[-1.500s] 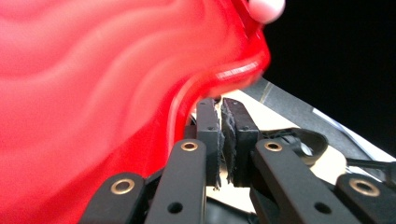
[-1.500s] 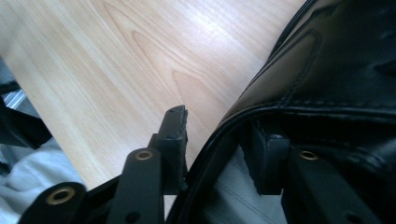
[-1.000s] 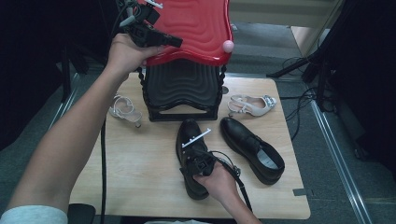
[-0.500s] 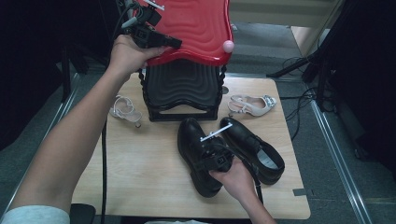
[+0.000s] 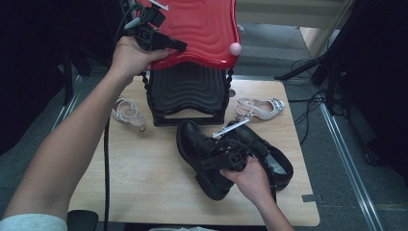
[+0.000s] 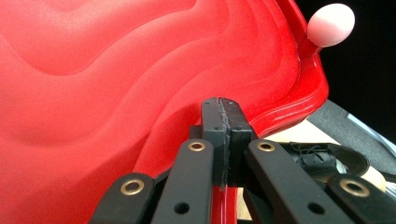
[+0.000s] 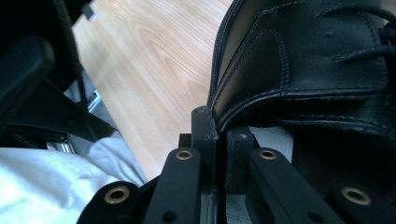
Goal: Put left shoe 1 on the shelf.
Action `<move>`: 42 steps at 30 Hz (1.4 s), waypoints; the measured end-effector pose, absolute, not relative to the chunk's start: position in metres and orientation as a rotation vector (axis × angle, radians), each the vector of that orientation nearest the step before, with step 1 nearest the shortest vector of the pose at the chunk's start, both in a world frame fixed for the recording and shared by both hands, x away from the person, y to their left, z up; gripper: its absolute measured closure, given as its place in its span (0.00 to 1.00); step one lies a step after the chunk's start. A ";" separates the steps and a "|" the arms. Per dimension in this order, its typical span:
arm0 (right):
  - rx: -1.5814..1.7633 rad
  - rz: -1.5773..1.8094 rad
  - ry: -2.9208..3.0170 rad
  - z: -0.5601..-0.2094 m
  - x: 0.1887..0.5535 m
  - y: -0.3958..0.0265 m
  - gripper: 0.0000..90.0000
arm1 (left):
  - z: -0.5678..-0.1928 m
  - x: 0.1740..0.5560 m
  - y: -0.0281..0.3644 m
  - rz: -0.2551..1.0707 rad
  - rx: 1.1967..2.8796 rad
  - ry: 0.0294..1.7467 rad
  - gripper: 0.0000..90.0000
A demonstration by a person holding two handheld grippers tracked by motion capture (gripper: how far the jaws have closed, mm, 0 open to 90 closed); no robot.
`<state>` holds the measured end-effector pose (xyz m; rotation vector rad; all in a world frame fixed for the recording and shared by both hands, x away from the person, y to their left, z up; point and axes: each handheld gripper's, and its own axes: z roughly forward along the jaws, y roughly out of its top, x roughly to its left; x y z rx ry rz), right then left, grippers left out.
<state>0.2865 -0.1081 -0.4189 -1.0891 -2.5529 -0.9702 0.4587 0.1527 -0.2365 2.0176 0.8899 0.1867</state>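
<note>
A red wavy lid (image 5: pixel 202 33) stands raised over a black ribbed container (image 5: pixel 187 94) at the back of the table. My left gripper (image 5: pixel 178 46) is shut on the lid's front left rim, and in the left gripper view the jaws (image 6: pixel 223 105) pinch the red edge (image 6: pixel 116 70). A black lace-up shoe (image 5: pixel 199 154) hangs tilted above the table in front of the container. My right gripper (image 5: pixel 216 159) is shut on its collar; the jaws have just been closing with that leather edge (image 7: pixel 303 60) between them (image 7: pixel 217 119). The second black shoe (image 5: pixel 269 156) lies just to its right.
A pink knob (image 5: pixel 235 48) sticks out at the lid's right corner. One pale sandal (image 5: pixel 127 113) lies left of the container and another (image 5: pixel 260 108) to its right. Bare wooden tabletop (image 5: pixel 144 178) spreads at the front left. Cables and dark stands surround the table.
My right gripper has carried the black shoe up and to the right, close beside the other black shoe. The left gripper has kept the red lid raised in place.
</note>
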 end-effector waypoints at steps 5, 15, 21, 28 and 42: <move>-1.040 -1.029 -2.553 -0.398 0.281 -0.107 0.96 | -0.236 0.457 0.153 0.167 2.018 0.891 1.00; -1.001 -1.137 -2.603 -0.356 0.291 -0.102 0.96 | -0.236 0.456 0.153 0.172 2.022 0.893 1.00; -1.035 -1.195 -2.665 -0.343 0.316 -0.091 0.96 | -0.237 0.456 0.153 0.176 2.020 0.887 1.00; -1.081 -1.267 -2.729 -0.340 0.346 -0.076 0.97 | -0.237 0.455 0.154 0.176 2.017 0.884 1.00; -1.157 -1.490 -2.764 -0.376 0.380 -0.032 0.97 | -0.237 0.454 0.154 0.176 2.012 0.897 1.00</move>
